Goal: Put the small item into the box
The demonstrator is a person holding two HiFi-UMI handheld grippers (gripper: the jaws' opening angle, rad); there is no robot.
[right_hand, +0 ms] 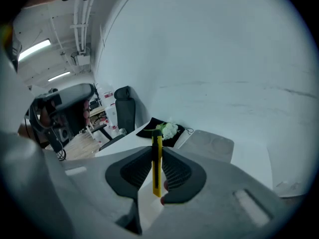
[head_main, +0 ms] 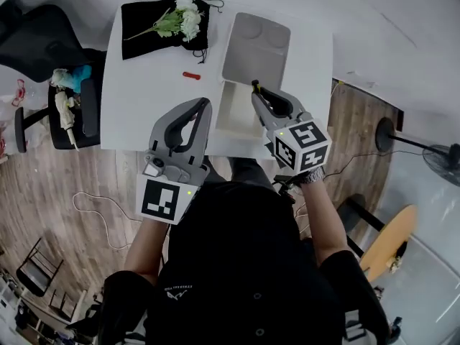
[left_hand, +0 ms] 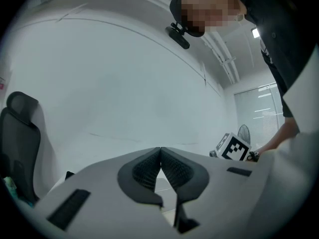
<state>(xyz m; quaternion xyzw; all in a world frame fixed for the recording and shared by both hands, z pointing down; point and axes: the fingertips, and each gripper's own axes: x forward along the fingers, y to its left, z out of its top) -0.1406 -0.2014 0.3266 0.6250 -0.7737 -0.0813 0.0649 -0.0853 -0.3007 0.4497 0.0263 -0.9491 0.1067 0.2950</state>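
Right gripper [head_main: 256, 90] is clamped on a thin yellow cutter [right_hand: 157, 164], the small item. The cutter stands upright between the pads with its end poking out past the jaw tips, so it can go in end first. In the head view the gripper tip is above the far right corner of the open white box [head_main: 231, 110], right where the box meets its flipped-back grey lid [head_main: 256, 45]. Judgement: carry is nearly done, lower and release are left.

Left gripper [head_main: 205, 103] has its jaws pressed together with nothing in them. It hangs just left of the box over the table [head_main: 140, 103], probably parked out of the way.

Edges: the box sits at the near edge of the table, with its near wall close to the drop-off. The lid blocks the far side, so the way in is from above. Box mouth looks open, nothing seen inside.

Left of the box the table is bare up to a small red piece [head_main: 190, 75]. Further off is a black cloth [head_main: 144, 20] with white flowers [head_main: 183, 19], well apart from the box. The left gripper beside the box is the only thing close.
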